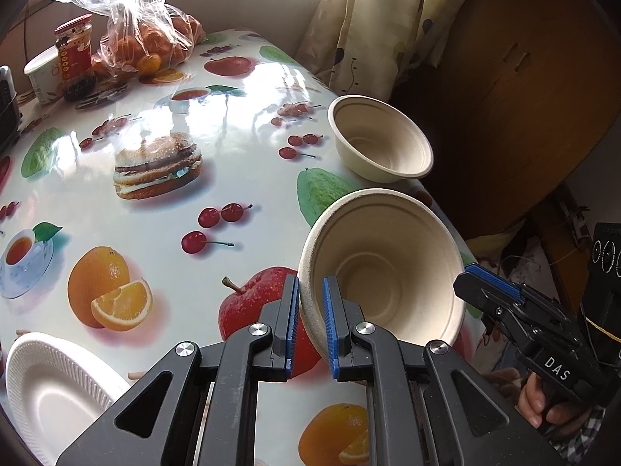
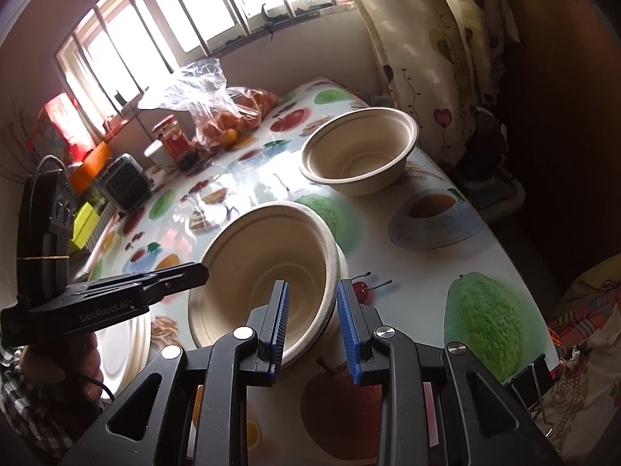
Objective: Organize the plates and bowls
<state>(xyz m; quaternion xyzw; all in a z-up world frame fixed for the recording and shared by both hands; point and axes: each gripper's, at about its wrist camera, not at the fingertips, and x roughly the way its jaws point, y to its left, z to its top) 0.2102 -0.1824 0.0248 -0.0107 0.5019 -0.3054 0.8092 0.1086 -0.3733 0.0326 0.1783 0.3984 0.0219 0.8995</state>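
Beige paper bowls [image 1: 382, 268], two; white plate [image 1: 50, 388], one; table [image 1: 233, 178].

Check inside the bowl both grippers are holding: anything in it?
The tilted bowl looks empty: bare ribbed wall and base in both views. One finger of each gripper hides a strip of the inner wall.

Red-lidded jar [image 1: 73, 52], bagged oranges [image 1: 149, 44], white cup [image 1: 42, 75] on fruit-print tablecloth [image 1: 163, 233].
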